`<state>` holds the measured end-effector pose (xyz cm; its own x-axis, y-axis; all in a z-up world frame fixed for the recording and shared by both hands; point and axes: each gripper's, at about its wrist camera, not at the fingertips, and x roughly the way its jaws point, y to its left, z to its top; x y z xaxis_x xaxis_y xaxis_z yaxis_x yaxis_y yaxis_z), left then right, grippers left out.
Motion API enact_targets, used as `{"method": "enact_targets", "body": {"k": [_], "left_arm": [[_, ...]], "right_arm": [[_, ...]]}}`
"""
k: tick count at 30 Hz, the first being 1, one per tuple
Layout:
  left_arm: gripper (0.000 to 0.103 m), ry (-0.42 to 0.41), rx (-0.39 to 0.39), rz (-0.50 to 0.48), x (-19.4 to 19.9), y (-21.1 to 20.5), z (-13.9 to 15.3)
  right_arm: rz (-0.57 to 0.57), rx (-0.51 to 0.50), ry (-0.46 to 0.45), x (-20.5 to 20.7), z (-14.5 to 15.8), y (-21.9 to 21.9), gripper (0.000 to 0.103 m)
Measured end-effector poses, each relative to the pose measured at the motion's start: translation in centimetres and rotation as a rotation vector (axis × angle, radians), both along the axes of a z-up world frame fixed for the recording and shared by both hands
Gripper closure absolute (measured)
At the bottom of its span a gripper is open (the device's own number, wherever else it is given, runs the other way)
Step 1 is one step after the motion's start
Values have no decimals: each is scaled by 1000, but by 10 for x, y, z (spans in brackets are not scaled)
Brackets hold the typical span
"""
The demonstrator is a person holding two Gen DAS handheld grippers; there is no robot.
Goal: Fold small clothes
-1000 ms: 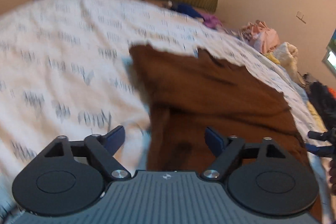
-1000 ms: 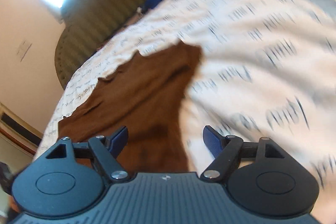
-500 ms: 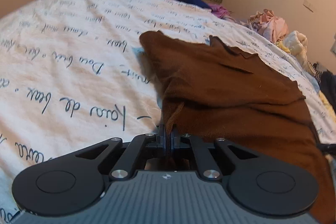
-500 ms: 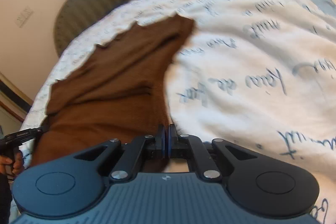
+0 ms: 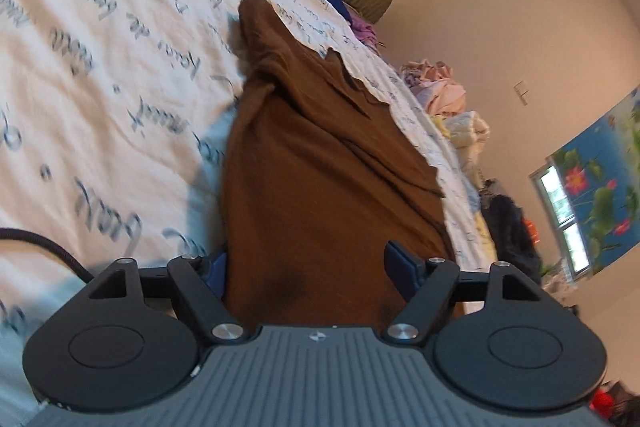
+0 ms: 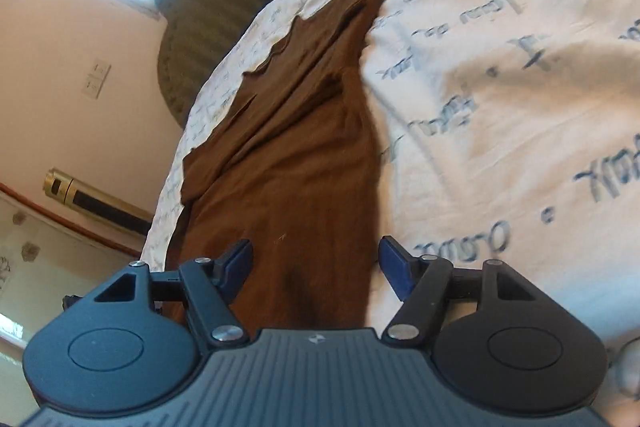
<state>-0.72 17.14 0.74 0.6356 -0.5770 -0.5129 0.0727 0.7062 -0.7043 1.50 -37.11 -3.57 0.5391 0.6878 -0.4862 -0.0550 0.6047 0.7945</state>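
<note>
Brown knit garment (image 5: 320,179) lies rumpled on script-printed sheet (image 5: 100,67); both grippers' jaws spread apart

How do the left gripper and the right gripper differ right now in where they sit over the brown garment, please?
The left gripper has brown garment filling the whole gap between its fingers; the right gripper has cloth in most of its gap, with white bedsheet at its right finger. The sheet lies left of the cloth in the left view, right of it in the right view. Both stand open, gripping nothing.
</note>
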Motion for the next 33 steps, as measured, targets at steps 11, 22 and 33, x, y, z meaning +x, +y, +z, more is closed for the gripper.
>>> {"method": "enact_targets", "body": {"k": [11,22,33], "left_arm": [[100,78,196,10,7,4,-1],[30,35,-88,-30,-75,11,-1],[38,165,-417,-96,-105,-5,-31]], "right_arm": [[40,-168,-1,-14,7,8,98],[83,71,73,-85,5,-3,42],[132,282,145,-109,-16,33,41]]}}
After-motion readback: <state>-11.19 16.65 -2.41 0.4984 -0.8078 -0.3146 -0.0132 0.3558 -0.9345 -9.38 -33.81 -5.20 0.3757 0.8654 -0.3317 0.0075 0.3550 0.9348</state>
